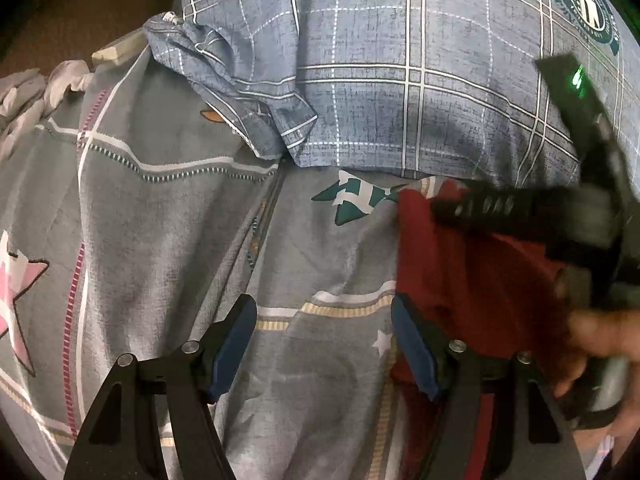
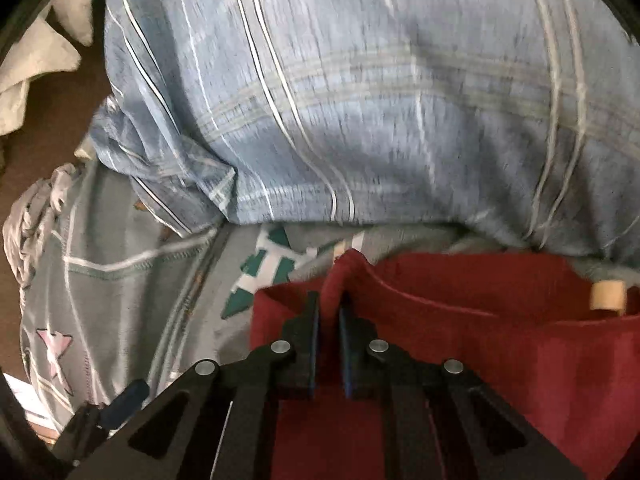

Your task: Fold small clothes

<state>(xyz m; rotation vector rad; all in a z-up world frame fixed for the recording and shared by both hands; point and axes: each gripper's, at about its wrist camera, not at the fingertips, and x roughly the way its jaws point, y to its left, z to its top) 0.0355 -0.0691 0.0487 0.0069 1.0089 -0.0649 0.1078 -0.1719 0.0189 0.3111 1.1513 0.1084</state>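
A dark red garment [image 1: 472, 280] lies on the grey patterned bedsheet [image 1: 160, 220]. In the right wrist view the right gripper [image 2: 329, 312] is shut on a raised fold of the red garment [image 2: 480, 328], pinching its edge. In the left wrist view the left gripper [image 1: 324, 340] is open over the sheet, its right finger [image 1: 412, 344] at the garment's left edge, holding nothing. The right gripper's black body [image 1: 560, 208] reaches in over the garment from the right, held by a hand [image 1: 600, 344].
A blue plaid pillow [image 1: 400, 72] lies just behind the garment; it also fills the top of the right wrist view [image 2: 360, 100]. White crumpled cloth [image 2: 36, 64] lies on the dark floor at far left. A small tan label [image 2: 608, 296] shows on the garment's right.
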